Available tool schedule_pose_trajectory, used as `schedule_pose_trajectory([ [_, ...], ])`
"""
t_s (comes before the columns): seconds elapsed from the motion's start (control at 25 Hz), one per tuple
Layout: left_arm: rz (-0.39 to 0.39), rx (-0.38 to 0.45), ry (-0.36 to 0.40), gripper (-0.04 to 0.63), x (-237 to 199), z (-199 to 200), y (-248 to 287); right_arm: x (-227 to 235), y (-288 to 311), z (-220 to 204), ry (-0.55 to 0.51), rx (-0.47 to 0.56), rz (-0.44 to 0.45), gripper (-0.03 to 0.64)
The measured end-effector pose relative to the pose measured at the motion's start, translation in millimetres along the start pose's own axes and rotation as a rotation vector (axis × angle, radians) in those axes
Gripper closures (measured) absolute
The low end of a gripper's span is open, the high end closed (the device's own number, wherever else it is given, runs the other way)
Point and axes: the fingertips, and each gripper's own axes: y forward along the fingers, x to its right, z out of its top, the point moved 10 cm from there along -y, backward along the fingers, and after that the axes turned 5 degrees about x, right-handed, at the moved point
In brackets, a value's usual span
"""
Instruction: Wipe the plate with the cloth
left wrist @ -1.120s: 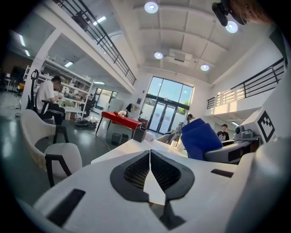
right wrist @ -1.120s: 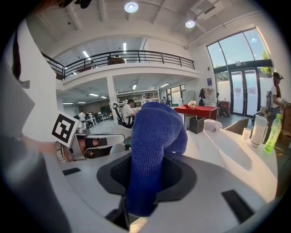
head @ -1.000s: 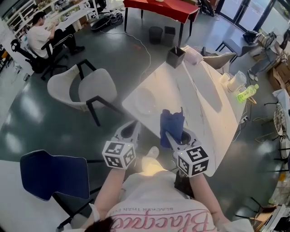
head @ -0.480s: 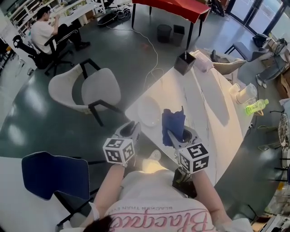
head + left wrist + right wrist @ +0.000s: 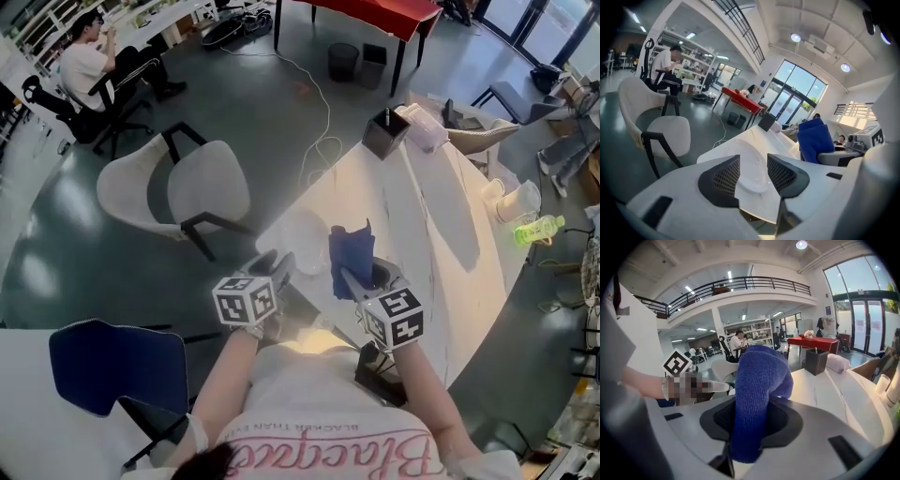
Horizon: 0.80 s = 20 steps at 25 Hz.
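The left gripper (image 5: pixel 753 174) has its jaws opening with nothing pinched, you just see the white shallow round plate (image 5: pixel 300 230) through the gap. The right gripper (image 5: pixel 757 423) is clamped tight on the fuzzy dark-blue cloth (image 5: pixel 759 376), which sticks up out of its jaws. The plate sits flat by the near left corner of the white marble-look table (image 5: pixel 427 220), with the cloth just beside it.

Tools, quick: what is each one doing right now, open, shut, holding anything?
Left tool: opening, nothing between its jaws.
Right tool: closed on the blue cloth.
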Motion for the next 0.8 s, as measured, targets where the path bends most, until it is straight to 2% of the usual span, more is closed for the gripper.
schedule_pose_trajectory([
  [0.32,0.028,-0.163,-0.113,0.432,-36.1,-10.1,22.6,2.6,41.7,-7.6,-0.004,-0.086,0.015,0.505],
  [0.64,-0.026,-0.21,-0.237,0.433,-58.5,-6.9,45.1,9.2,78.2,-11.3,-0.041,-0.159,-0.016,0.506],
  [0.8,-0.056,-0.238,-0.3,0.433,-62.2,-10.6,57.4,18.6,96.7,-26.6,0.021,-0.188,-0.048,0.505],
])
